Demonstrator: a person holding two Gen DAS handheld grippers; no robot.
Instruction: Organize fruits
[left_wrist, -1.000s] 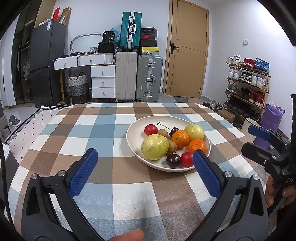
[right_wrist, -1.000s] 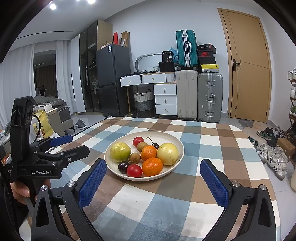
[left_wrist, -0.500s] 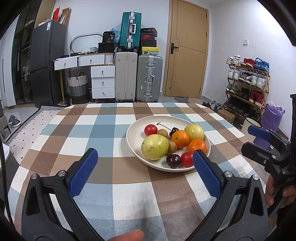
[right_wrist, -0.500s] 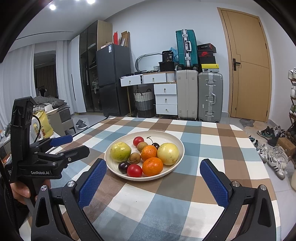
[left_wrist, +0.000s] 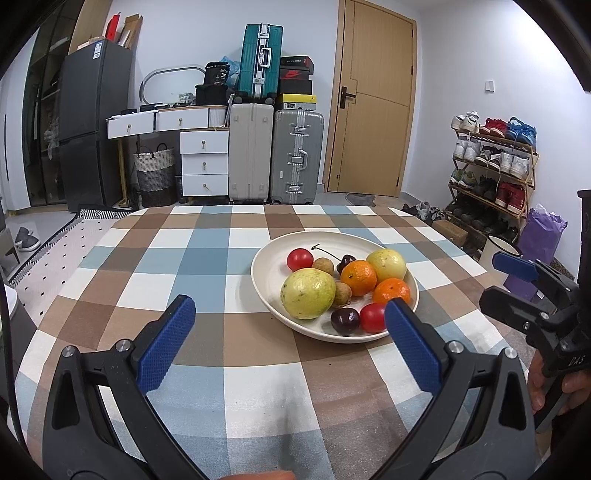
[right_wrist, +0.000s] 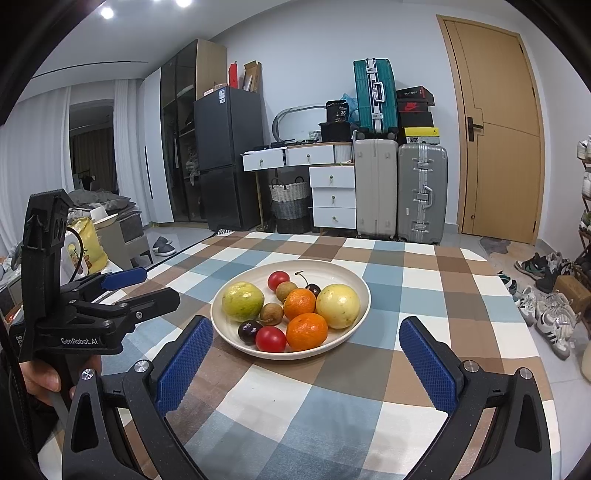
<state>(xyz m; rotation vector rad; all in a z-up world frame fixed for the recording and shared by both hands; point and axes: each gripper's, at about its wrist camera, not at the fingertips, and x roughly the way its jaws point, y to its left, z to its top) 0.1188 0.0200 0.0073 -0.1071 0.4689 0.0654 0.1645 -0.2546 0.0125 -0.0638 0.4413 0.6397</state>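
A white plate (left_wrist: 266, 269) (right_wrist: 360, 291) on the checked tablecloth holds several fruits: a green guava (left_wrist: 307, 293) (right_wrist: 242, 301), a yellow fruit (left_wrist: 386, 264) (right_wrist: 338, 305), two oranges (left_wrist: 358, 277) (left_wrist: 391, 291), two red tomatoes (left_wrist: 300, 259) (left_wrist: 373, 317), longans, a dark plum (left_wrist: 345, 320) and a stemmed cherry (left_wrist: 346, 260). My left gripper (left_wrist: 288, 343) is open and empty, short of the plate's near left side. My right gripper (right_wrist: 306, 362) is open and empty, just in front of the plate. Each gripper shows in the other's view: the right one (left_wrist: 517, 284), the left one (right_wrist: 136, 288).
The table (left_wrist: 207, 391) stands in a room. Suitcases (left_wrist: 295, 155), a white drawer unit (left_wrist: 205, 162) and a black fridge (left_wrist: 92, 122) stand behind it. A shoe rack (left_wrist: 491, 162) and a white mug (left_wrist: 498, 254) are to the right.
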